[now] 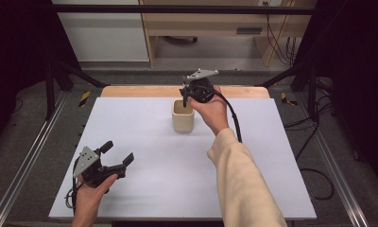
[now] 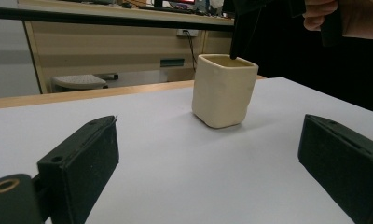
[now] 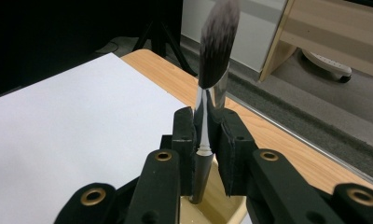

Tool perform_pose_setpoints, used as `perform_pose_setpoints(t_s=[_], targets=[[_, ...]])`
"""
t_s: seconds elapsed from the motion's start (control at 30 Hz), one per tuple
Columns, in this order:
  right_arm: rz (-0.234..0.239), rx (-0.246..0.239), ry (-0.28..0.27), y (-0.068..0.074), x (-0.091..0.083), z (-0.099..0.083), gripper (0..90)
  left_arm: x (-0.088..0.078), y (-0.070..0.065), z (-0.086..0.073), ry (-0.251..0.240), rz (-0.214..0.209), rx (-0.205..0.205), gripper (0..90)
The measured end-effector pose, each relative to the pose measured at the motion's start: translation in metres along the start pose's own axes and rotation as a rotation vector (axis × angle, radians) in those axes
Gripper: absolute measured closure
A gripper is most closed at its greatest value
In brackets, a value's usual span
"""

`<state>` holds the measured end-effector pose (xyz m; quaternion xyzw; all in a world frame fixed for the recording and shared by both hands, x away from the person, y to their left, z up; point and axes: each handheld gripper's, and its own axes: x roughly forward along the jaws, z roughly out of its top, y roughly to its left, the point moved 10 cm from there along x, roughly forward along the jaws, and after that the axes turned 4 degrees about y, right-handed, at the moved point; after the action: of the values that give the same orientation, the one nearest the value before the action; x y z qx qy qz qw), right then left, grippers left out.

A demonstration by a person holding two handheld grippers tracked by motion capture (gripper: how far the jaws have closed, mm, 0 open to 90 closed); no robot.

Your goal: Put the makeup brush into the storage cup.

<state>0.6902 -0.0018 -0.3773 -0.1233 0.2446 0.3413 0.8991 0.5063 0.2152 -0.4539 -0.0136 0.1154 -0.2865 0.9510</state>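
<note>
Right tongs (image 3: 208,140) clamped on the metal ferrule of a makeup brush (image 3: 212,88), poised directly over the cream cup (image 1: 183,116) toward the far middle of the table (image 1: 144,137). Brush held upright: bristles up, dark handle end pointing straight down, just inside the cup's mouth as seen from the right gripper view. Long axis near vertical and lined up with the opening, so likely a straight lowering and a release to finish. Cannot tell whether the handle tip touches the cup's floor yet.

Left tongs (image 1: 116,152) spread wide and holding nothing, low over the near left of the table, well apart from the cup (image 2: 223,91) and facing it. Right hand (image 1: 210,111) far the nearer, just beside the cup's right wall.

Brush: slim, dark tapered handle, shiny silver ferrule, full dark bristle head fading pale at the tips. Cup: squarish, rounded corners, matte cream, standing upright, open on top.
</note>
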Motion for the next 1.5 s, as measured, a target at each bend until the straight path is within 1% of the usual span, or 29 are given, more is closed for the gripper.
perform_pose_setpoints(t_s=[0.4,0.5,0.77,1.03,1.5], targets=[[0.002,0.002,0.012,0.002,0.002,-0.005,78.5,-0.001,0.001,0.001,-0.004,0.004,0.0,4.7],[0.004,0.005,0.008,0.002,0.002,-0.006,78.5,-0.001,0.001,0.001,-0.003,0.004,0.0,4.7],[-0.002,0.022,0.018,0.0,0.003,-0.018,78.5,-0.001,0.0,0.001,-0.003,0.002,0.002,4.7],[-0.004,0.031,0.024,-0.002,0.009,-0.027,78.5,0.0,0.0,0.0,0.002,0.002,0.004,4.7],[-0.006,0.041,0.034,0.002,0.02,-0.038,78.5,-0.001,0.001,0.0,0.003,0.004,0.002,4.8]])
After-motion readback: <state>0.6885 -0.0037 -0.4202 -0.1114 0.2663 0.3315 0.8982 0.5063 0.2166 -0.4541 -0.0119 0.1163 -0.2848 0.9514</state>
